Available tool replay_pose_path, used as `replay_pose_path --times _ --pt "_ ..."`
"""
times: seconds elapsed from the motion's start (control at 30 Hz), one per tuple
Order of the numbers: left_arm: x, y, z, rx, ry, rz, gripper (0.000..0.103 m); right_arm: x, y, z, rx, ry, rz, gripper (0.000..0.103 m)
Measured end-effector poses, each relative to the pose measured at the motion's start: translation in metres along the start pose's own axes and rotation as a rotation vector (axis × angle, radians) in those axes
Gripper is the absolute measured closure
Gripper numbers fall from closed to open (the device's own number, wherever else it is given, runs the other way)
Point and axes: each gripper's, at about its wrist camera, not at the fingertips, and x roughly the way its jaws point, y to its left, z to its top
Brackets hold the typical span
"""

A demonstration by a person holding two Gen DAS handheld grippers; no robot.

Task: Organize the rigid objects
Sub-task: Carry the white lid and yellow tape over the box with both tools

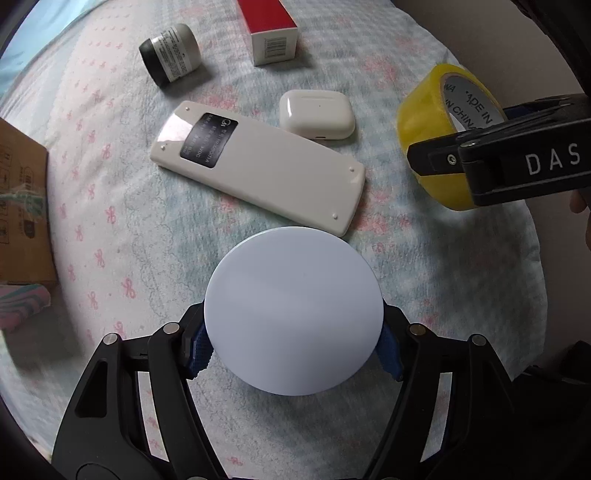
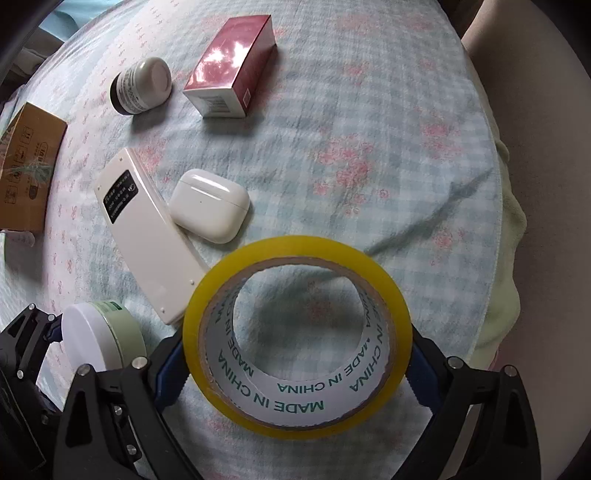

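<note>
My left gripper is shut on a round jar with a white lid; the right wrist view shows the jar's green side and the left gripper at the lower left. My right gripper is shut on a yellow tape roll, also seen held at the right of the left wrist view. A white remote lies face down beside a white earbud case. A red box and a small black-and-white jar lie farther back.
All rests on a light blue floral cloth. A brown cardboard box stands at the left edge, also in the right wrist view. A pale green fabric lies along the cloth's right edge.
</note>
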Motion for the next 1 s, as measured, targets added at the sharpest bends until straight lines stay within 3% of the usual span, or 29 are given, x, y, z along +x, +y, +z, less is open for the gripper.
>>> replay_pose_path --times 0.13,0.23,0.27,0.3,0.5,0.67,1.0 --pt "-0.034 0.004 -0.001 0.02 -0.038 -0.006 0.035 -0.033 0.005 -0.004 0.029 -0.036 -0.005 0.007" --pt "-0.07 0.015 0.019 0.024 -0.062 -0.033 0.035 -0.067 0.007 -0.013 0.036 -0.054 -0.012 0.007" --pt "-0.082 0.02 0.018 0.022 -0.067 -0.047 0.035 -0.079 0.016 -0.007 0.036 -0.061 -0.017 0.007" --pt "-0.095 0.017 0.026 0.022 -0.069 -0.06 0.035 -0.083 0.039 0.032 0.037 -0.066 -0.023 0.007" --pt "-0.164 0.05 0.019 0.028 -0.104 -0.109 0.035 -0.142 0.088 0.029 0.03 -0.122 -0.028 0.007" --pt "-0.223 0.101 0.018 0.015 -0.143 -0.111 0.035 -0.19 0.139 0.022 -0.014 -0.186 -0.057 0.007" --pt "-0.3 0.255 0.015 -0.037 -0.202 -0.038 0.035 -0.253 0.27 0.033 -0.09 -0.285 0.01 0.007"
